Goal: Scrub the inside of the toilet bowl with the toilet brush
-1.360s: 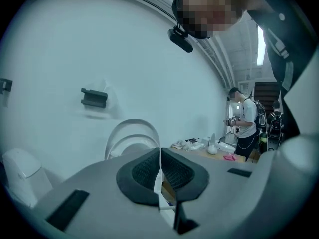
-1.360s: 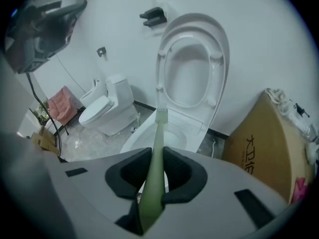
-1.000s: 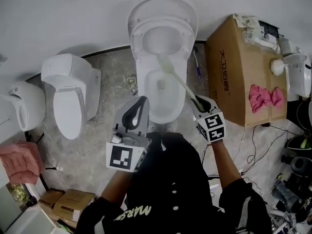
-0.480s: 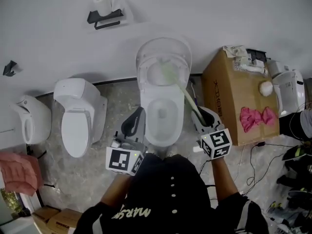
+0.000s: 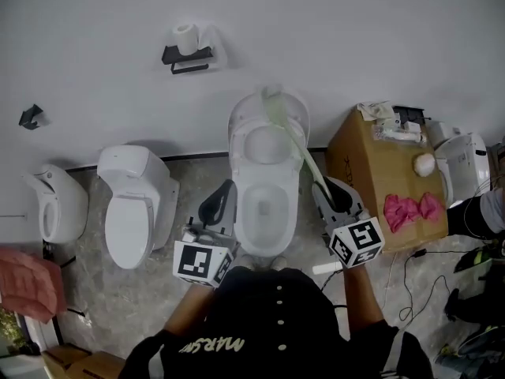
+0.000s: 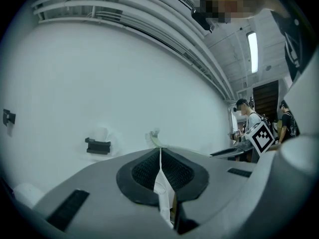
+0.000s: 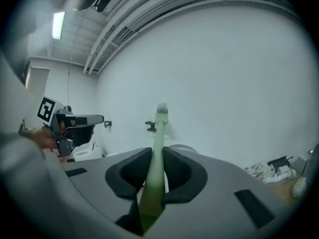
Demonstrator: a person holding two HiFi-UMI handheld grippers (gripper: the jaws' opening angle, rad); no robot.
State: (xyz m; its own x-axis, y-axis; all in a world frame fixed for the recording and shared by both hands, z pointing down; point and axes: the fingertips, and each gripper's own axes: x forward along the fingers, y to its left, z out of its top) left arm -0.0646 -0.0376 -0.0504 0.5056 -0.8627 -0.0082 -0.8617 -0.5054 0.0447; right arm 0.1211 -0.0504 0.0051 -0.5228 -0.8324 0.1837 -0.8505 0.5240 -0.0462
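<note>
A white wall rose behind a row of toilets on a grey stone floor (image 5: 142, 290), with a cardboard box (image 5: 371, 172) to the right. In the head view, the right gripper (image 5: 322, 185) sat just right of the toilet bowl (image 5: 243, 200), and the toilet brush (image 5: 296, 144) ran from it up and to the left. The brush's long axis crossed the raised lid (image 5: 293, 117), and the brush head (image 5: 271, 93) sat high against the wall, above the bowl rather than in it. The left gripper (image 5: 226, 188) hung just left of the bowl.

In the left gripper view, that gripper's (image 6: 160, 156) pads met, gripping nothing I could name.

In the right gripper view, the jaws were clamped on the green handle (image 7: 158, 143), which pointed straight away from them and upward. To scrub, the head would likely have to tip down and toward the person, by the right hand alone.
</note>
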